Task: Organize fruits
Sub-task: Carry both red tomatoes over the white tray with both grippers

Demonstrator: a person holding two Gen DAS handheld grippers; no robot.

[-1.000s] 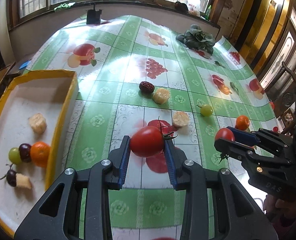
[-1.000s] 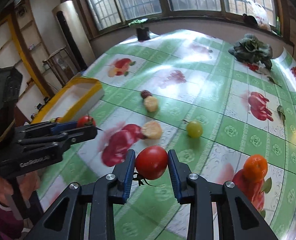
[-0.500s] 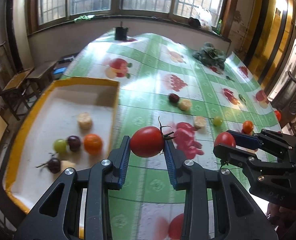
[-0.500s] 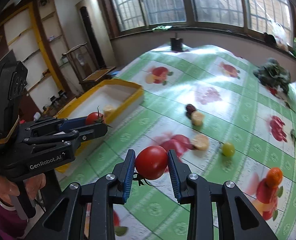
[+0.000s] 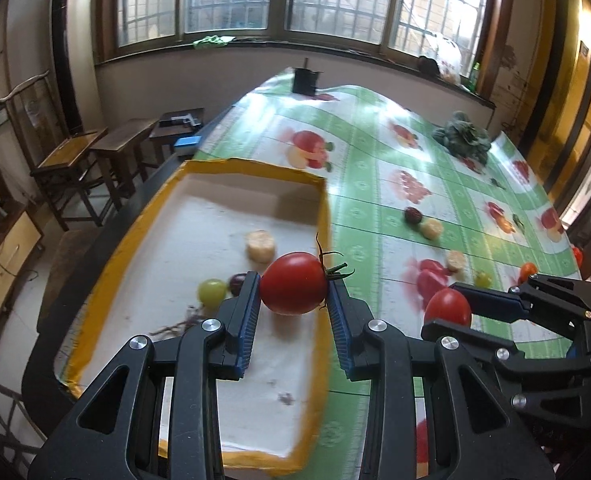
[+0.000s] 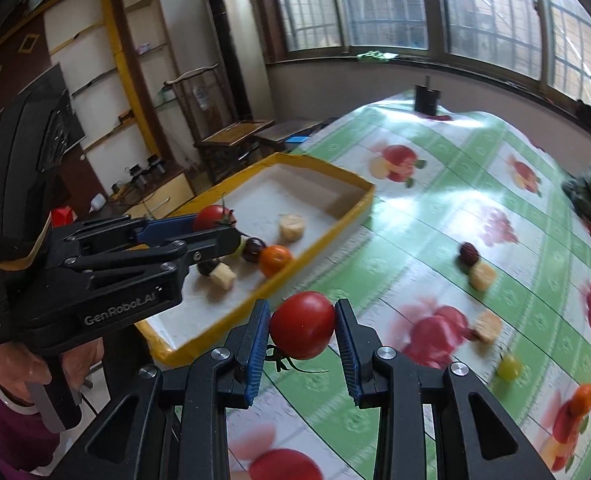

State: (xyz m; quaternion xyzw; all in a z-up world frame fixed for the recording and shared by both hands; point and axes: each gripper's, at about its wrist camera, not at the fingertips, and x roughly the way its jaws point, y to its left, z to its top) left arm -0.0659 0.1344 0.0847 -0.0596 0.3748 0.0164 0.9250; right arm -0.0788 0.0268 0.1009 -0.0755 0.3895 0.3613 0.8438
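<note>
Each gripper pinches a tomato between blue pads: the left gripper (image 5: 294, 296) holds its tomato (image 5: 293, 288) above the yellow-rimmed tray (image 5: 255, 168), seemingly for dropping; the right gripper's (image 6: 302, 338) tomato (image 6: 302, 325) hangs beside it, over the tablecloth (image 6: 435, 216).

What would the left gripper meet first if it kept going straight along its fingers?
Probably the white floor of the yellow-rimmed tray. The left gripper, shut on a tomato, points down into it, roughly toward the banana slice. Depth is unclear.
</note>
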